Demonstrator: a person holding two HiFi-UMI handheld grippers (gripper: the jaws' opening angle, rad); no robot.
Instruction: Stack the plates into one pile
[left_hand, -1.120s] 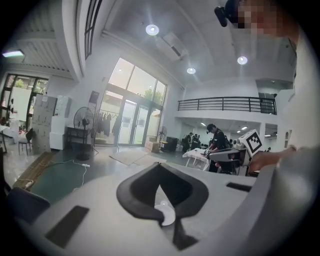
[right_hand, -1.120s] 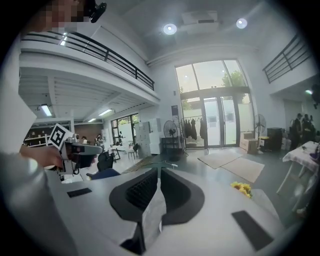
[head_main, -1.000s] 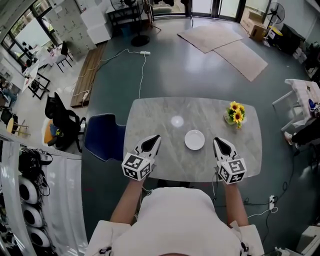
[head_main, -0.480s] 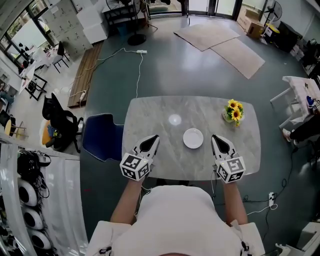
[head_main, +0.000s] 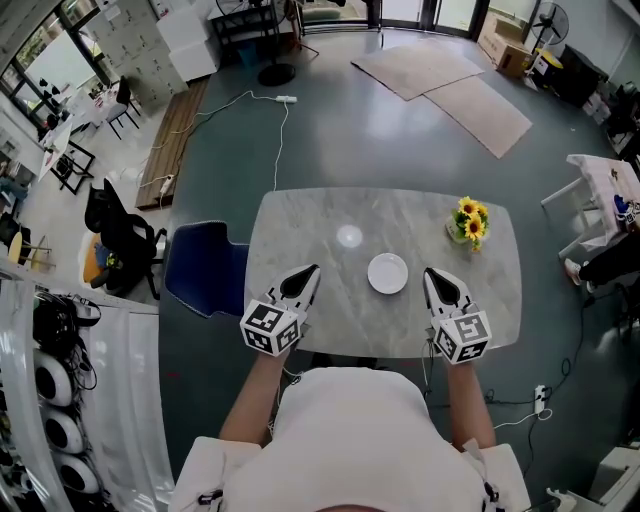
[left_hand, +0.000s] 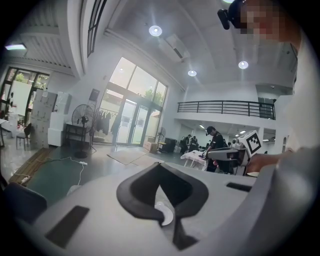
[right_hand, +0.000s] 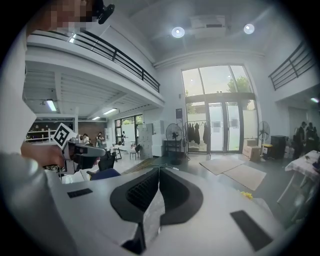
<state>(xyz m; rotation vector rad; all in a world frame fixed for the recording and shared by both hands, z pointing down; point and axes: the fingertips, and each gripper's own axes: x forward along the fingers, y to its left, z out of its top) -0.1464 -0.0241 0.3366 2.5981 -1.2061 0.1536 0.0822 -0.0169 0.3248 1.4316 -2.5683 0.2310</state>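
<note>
A white plate (head_main: 388, 273) lies on the marble table (head_main: 320, 230), between my two grippers and a little beyond them. It looks like a single pile; I cannot tell how many plates are in it. My left gripper (head_main: 309, 271) is shut and empty over the table's near left part. The right gripper (head_main: 433, 275) is shut and empty on the near right. In the left gripper view the plate (left_hand: 166, 214) shows through the gap under the closed jaws. The right gripper view shows only its closed jaws with bare table between them.
A small pot of yellow sunflowers (head_main: 469, 224) stands at the table's far right. A blue chair (head_main: 203, 270) sits at the table's left side. A bright light reflection (head_main: 348, 237) marks the tabletop beyond the plate. Grey floor with cables and mats lies beyond.
Both grippers hold nearly the same places. The head view has shifted slightly, so the table sits a bit higher in the frame.
</note>
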